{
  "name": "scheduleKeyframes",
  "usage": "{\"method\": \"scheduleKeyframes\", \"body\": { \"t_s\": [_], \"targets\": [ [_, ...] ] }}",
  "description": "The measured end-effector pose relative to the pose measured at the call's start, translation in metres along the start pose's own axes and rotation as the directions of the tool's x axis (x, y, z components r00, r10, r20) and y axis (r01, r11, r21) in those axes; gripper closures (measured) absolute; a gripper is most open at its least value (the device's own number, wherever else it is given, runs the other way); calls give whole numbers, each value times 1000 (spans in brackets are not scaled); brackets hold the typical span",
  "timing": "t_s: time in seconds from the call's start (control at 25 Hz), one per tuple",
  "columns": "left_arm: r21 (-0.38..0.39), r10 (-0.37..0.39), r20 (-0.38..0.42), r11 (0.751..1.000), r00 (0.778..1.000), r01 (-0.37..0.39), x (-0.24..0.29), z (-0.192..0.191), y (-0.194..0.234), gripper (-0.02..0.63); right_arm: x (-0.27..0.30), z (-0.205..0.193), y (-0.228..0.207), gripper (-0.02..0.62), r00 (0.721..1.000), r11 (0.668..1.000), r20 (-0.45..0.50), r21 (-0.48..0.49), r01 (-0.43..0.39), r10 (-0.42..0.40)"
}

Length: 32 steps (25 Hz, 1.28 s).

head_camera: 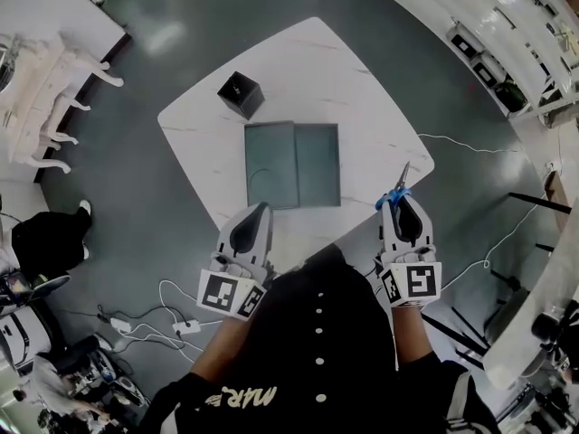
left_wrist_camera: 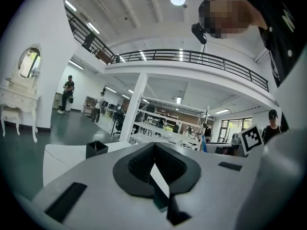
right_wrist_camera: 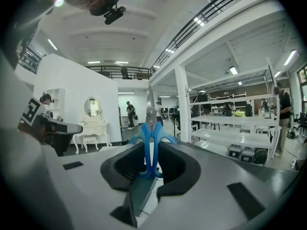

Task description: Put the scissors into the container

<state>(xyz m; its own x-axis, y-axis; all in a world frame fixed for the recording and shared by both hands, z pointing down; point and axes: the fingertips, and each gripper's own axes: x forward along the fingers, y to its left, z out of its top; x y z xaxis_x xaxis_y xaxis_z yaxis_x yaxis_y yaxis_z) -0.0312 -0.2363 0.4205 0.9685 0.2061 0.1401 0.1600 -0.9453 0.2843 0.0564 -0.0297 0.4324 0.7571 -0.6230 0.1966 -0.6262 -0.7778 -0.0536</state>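
Over the near right edge of the white table [head_camera: 353, 89], the right gripper [head_camera: 404, 208] clamps the blue-handled scissors [head_camera: 399, 186] by the handles, while the left gripper [head_camera: 258, 212] is closed and empty. The carry seems to be under way. Next the scissors need bringing over the open grey container [head_camera: 291, 165] and releasing. One pair of scissors, one container, one black box [head_camera: 241, 94].

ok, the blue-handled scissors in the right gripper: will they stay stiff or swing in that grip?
Probably stiff: the scissors look like closed metal blades, pointing straight out past the right gripper. They might pivot a little, since the jaws clamp only the smooth blue handle loops. Likely light: the blades are slim.
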Motion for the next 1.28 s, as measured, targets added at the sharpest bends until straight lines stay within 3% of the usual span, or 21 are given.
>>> {"method": "scheduleKeyframes", "body": {
  "t_s": [0.24, 0.52, 0.72, 0.88, 1.28],
  "targets": [
    [-4, 32, -16, 999, 999, -32, 19, -5, 10, 580, 44, -22, 7, 494, 996, 998, -56, 25, -61, 63],
    [-6, 59, -88, 998, 994, -59, 29, -23, 20, 580, 97, -70, 30, 494, 976, 984, -145, 88, -153, 164],
    [-11, 82, -128, 996, 988, -84, 37, -35, 30, 580, 132, -111, 40, 494, 952, 974, -242, 172, -149, 189],
    [-20, 100, -157, 994, 982, -104, 43, -44, 38, 580, 155, -144, 45, 494, 922, 967, -333, 220, -129, 198],
    [-54, 129, -202, 988, 971, -143, 62, -62, 52, 580, 188, -216, 51, 494, 812, 944, -548, 330, -12, 202]
  ]
}}
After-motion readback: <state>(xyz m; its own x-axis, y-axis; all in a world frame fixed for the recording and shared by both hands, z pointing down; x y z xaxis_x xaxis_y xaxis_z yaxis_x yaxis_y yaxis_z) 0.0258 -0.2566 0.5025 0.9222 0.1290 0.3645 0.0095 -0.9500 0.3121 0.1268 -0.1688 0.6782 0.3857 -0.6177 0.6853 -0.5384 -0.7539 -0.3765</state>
